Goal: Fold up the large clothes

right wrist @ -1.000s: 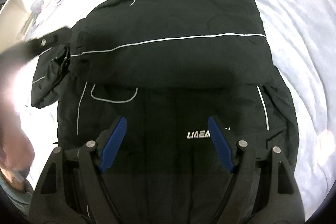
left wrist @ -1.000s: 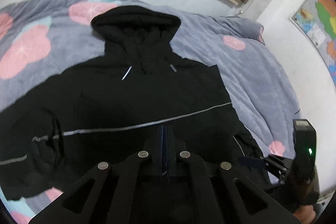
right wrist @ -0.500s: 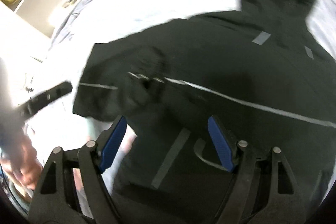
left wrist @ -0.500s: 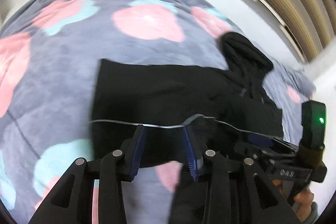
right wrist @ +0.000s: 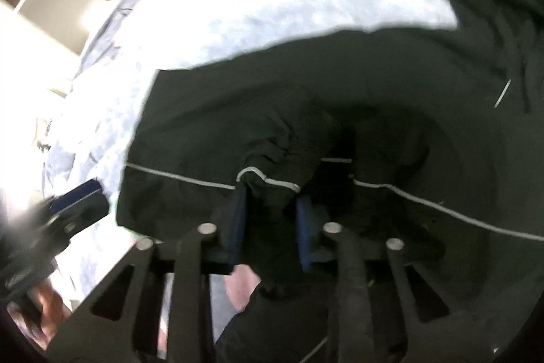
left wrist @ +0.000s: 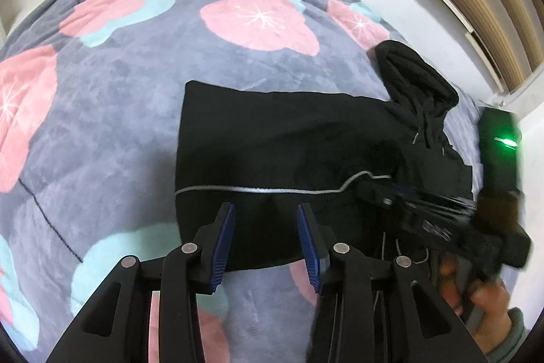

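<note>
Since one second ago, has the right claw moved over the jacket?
Yes. The right claw moved from the lower front toward the jacket's left sleeve, beside the white stripe, and now grips a fold of cloth there.

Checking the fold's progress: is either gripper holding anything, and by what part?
The right gripper pinches the black jacket at a bunched fold on its white stripe. The left gripper is open, holding nothing.
</note>
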### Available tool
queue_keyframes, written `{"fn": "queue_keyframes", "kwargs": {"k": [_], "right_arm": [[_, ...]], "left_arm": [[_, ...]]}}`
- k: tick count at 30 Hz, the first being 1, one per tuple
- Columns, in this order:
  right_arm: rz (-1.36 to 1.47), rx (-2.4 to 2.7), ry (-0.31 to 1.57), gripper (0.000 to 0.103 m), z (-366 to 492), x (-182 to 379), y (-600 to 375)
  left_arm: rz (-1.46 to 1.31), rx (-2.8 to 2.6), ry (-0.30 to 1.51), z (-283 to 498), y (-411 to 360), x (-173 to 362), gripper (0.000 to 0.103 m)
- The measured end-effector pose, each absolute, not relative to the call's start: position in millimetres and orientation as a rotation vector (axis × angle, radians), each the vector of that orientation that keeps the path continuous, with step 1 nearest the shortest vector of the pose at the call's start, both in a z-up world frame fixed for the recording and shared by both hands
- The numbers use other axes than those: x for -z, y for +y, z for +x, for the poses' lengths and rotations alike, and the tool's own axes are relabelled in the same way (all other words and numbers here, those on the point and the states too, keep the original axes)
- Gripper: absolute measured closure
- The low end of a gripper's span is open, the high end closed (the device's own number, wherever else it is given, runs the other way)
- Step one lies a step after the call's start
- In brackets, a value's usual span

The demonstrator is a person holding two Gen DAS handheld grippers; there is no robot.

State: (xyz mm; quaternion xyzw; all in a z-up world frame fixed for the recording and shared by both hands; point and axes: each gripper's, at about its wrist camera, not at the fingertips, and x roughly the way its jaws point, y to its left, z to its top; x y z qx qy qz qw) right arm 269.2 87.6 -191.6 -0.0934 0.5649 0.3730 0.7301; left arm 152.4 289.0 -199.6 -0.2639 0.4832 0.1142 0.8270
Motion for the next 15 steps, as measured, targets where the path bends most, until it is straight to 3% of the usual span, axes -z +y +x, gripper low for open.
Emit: {"fn": "queue_keyframes", "kwargs": {"k": [8, 15], "right_arm": [[-0.172, -0.711, 1.087, 0.084, 272, 127, 1], [-0.179, -0.413, 1.018, 0.084, 305, 105, -113]], "left_arm": [[-0.511, -0.145, 1.01, 186, 252, 184, 0.064], [-0.423, -0.008, 1.019, 233, 192, 175, 0.064]]}}
